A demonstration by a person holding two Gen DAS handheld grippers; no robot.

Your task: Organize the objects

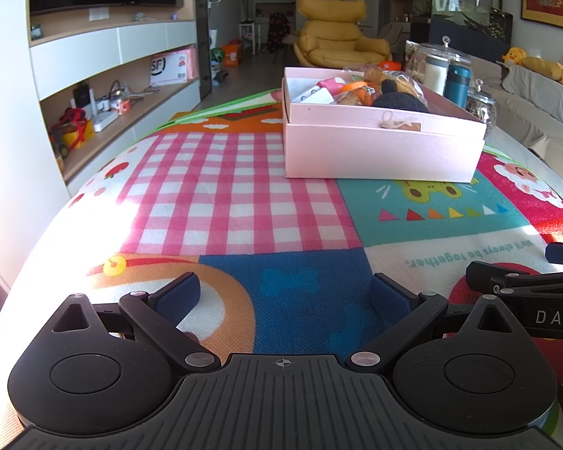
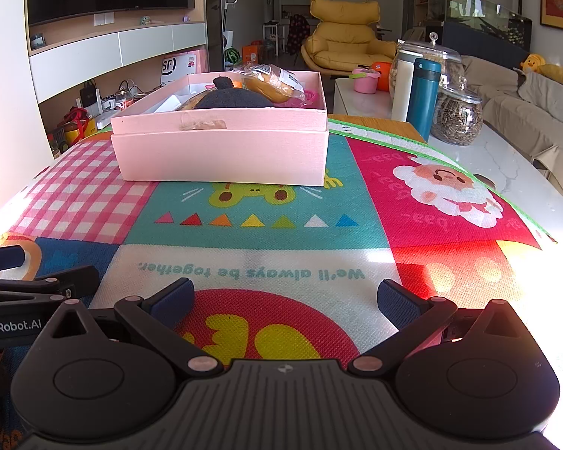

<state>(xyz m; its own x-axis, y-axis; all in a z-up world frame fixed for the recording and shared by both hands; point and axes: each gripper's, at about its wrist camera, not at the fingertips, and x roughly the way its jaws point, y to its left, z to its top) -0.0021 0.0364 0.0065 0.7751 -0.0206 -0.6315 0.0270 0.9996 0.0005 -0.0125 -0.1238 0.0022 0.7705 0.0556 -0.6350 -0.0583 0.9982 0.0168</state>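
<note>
A pink box (image 1: pixel 379 150) sits on a colourful mat at the far side; it also shows in the right wrist view (image 2: pixel 221 157). It holds a black plush toy (image 1: pixel 398 99), a wrapped bun (image 2: pixel 274 86), orange items and other small things. My left gripper (image 1: pixel 285 292) is open and empty, low over the near part of the mat, well short of the box. My right gripper (image 2: pixel 285 298) is open and empty, beside the left one. The right gripper's side shows at the right edge of the left wrist view (image 1: pixel 525 285).
The colourful mat (image 2: pixel 259 258) covers a white table. A teal flask (image 2: pixel 424 93), a white bottle (image 2: pixel 403 82) and glass jars (image 2: pixel 458 112) stand at the back right. A grey sofa (image 2: pixel 536 97) lies to the right, a yellow armchair (image 2: pixel 341 41) behind.
</note>
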